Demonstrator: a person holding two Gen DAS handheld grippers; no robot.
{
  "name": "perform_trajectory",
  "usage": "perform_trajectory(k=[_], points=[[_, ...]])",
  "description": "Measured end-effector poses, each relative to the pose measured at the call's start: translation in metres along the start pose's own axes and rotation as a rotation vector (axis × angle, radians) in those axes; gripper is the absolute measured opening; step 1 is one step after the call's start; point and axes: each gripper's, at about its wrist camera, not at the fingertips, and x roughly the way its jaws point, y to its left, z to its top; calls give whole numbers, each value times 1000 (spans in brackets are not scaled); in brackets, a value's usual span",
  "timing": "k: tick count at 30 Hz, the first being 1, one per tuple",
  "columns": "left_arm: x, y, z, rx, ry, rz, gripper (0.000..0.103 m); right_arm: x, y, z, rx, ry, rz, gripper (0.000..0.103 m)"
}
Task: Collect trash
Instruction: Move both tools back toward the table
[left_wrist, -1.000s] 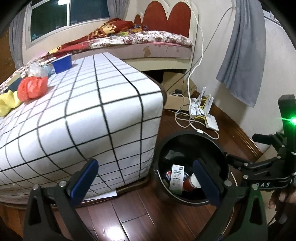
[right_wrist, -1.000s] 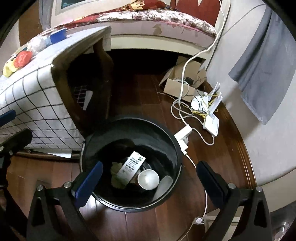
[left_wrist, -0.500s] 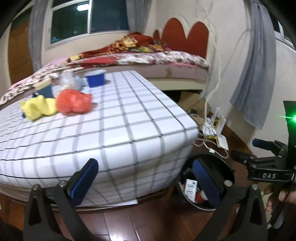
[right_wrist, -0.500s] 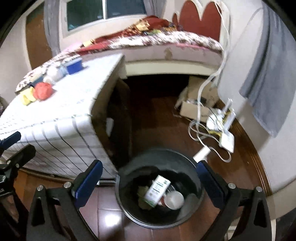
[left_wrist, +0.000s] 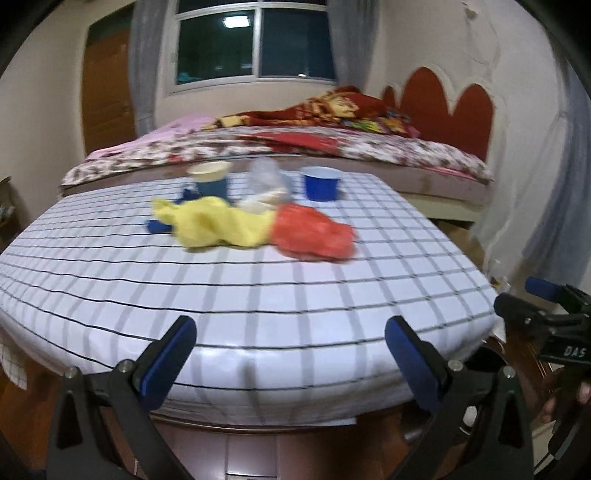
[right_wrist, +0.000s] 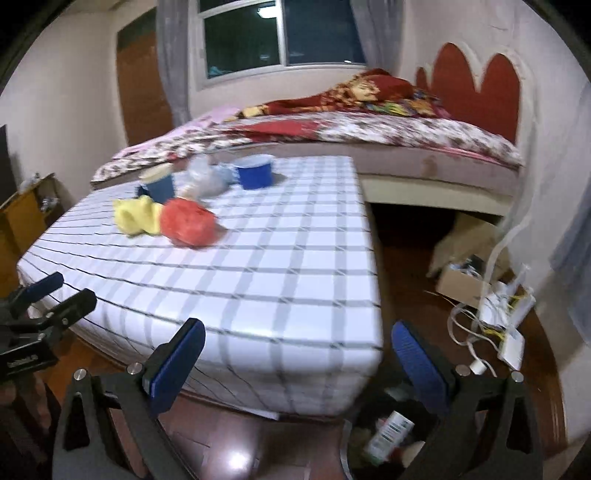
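Left gripper (left_wrist: 290, 345) level, facing table (left_wrist: 258, 295), jaws apart; right gripper (right_wrist: 297, 350) seemingly likewise, empty.

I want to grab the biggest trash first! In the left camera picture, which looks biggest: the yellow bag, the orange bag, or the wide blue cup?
1. yellow bag and orange bag: they look about alike in this blurry picture, so I won't rank them.
2. wide blue cup: looks smallest, though it sits farther from the camera, which shrinks it.
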Motion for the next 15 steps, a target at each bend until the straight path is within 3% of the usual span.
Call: perform_trajectory(k=[8,15], points=[[17,56,13,-61,7,92,102,53,73,36,-140,51,54,102],[37,88,27,-67,15,111,102,101,102,72,-176,79,89,102]])
